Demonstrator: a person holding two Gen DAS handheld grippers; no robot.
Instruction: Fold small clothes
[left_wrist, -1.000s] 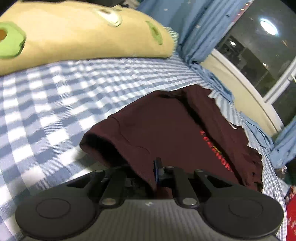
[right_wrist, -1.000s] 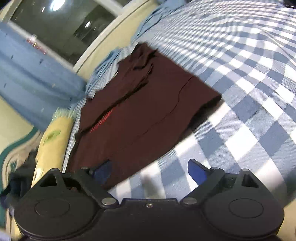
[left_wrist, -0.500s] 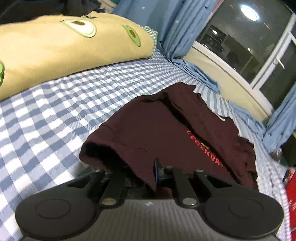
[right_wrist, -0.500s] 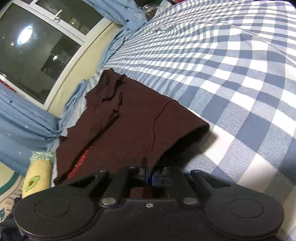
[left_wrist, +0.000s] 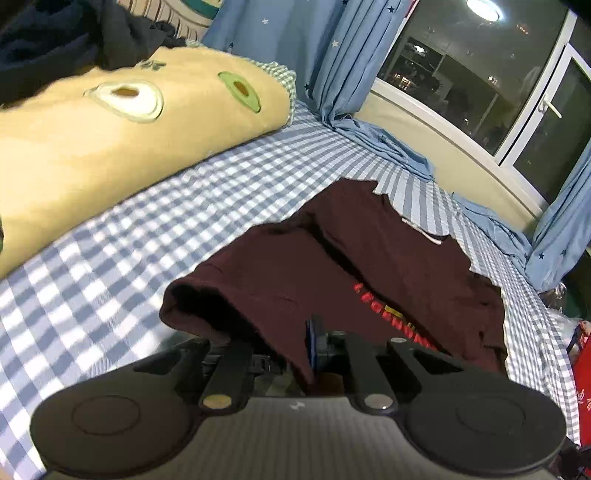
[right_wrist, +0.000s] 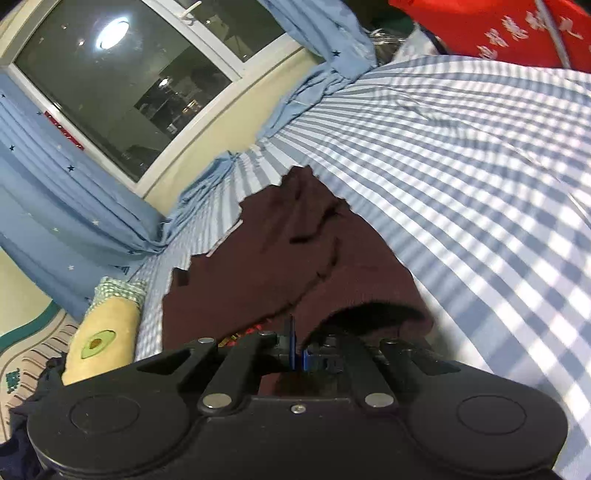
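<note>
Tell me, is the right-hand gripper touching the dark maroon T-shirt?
Touching. In the right wrist view the right gripper has its jaws shut on the near edge of the maroon T-shirt.

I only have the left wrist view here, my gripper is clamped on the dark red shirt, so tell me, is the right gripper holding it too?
Observer: Yes. In the right wrist view the right gripper is shut on the maroon shirt, on its near edge.
Operator: Is that edge off the bed?
Observer: It arches up over the checked sheet, with a dark hollow beneath the fabric.
Operator: Anything on the far right side I can't see well?
Observer: A red cloth with white characters lies past the end of the sheet.
</note>
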